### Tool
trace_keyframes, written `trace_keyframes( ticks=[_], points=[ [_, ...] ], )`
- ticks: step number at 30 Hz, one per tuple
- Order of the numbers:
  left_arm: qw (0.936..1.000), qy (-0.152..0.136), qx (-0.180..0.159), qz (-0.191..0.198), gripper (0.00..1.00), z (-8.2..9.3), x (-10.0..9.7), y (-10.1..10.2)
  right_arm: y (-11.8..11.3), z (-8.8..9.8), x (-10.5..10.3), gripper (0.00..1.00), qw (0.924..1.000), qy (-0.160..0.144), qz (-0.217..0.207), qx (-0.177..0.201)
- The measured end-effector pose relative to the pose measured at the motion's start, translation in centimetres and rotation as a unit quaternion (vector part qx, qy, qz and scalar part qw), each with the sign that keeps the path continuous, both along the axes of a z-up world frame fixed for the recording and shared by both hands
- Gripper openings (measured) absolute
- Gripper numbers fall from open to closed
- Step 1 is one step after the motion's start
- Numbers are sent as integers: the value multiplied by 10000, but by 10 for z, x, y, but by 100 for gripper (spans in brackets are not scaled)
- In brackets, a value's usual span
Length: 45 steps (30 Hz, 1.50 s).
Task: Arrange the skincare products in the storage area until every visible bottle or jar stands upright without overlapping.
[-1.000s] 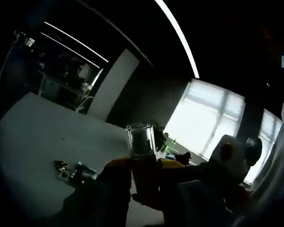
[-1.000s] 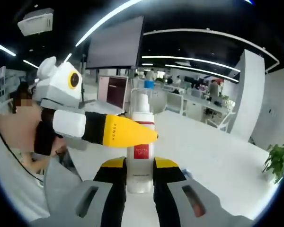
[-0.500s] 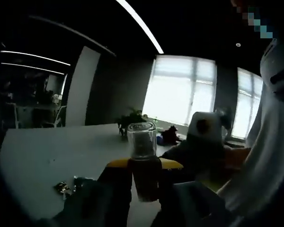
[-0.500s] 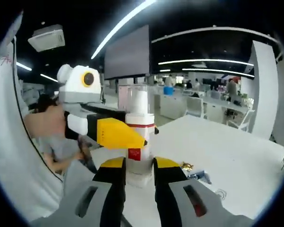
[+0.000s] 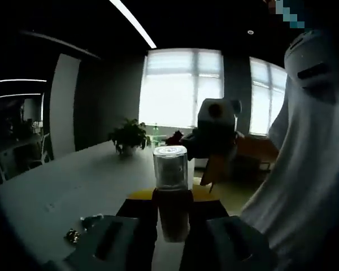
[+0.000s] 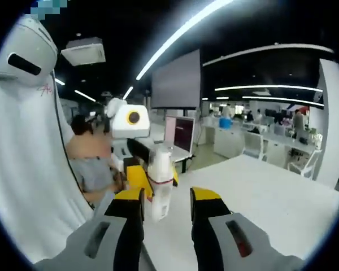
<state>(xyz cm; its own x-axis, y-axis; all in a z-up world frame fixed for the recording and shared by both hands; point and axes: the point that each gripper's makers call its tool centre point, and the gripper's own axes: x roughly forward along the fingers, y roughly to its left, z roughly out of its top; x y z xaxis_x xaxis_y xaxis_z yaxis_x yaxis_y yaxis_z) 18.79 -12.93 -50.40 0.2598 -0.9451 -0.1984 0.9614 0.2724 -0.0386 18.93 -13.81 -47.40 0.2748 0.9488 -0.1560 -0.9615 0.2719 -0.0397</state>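
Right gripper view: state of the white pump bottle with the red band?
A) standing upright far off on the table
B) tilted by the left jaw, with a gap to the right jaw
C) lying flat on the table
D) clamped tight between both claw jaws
B: the white pump bottle leans beside the left jaw of the right claw, with open space between it and the right jaw.

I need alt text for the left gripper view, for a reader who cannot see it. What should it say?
The left gripper holds a small bottle with a clear cap upright between its jaws, above a white table. The right gripper is beyond it, before bright windows and a potted plant. A white sleeve is at the right.
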Motion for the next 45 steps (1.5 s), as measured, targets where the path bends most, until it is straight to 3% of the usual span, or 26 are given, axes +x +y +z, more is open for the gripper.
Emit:
trace_keyframes(
  ticks=[5, 10, 18, 24, 30, 38, 45],
  points=[
    [9996, -52, 102, -243, 15, -9, -8, -11, 6, 7, -10, 32, 9993, -46, 361, -102],
    [9991, -75, 112, -400, 15, -16, -14, -23, 8, -3, -19, 31, 9973, -8, 617, -399],
    [9967, -255, 135, -763, 15, -18, -33, -48, 1, -17, -24, 22, 9954, 53, 716, -632],
    [9953, -289, 117, -912, 15, -20, -37, -55, -6, -21, -29, 19, 9951, -37, 726, -663],
    [9951, -315, 109, -930, 15, -22, -39, -61, -9, -21, -34, 18, 9947, -204, 731, -699],
    [9959, -241, 171, -852, 16, -30, -38, -58, -10, -29, -35, 17, 9940, -135, 829, -701],
    [9982, -50, 157, -578, 19, -42, -26, -54, -14, -37, -31, 17, 9932, -79, 908, -728]
  ],
)
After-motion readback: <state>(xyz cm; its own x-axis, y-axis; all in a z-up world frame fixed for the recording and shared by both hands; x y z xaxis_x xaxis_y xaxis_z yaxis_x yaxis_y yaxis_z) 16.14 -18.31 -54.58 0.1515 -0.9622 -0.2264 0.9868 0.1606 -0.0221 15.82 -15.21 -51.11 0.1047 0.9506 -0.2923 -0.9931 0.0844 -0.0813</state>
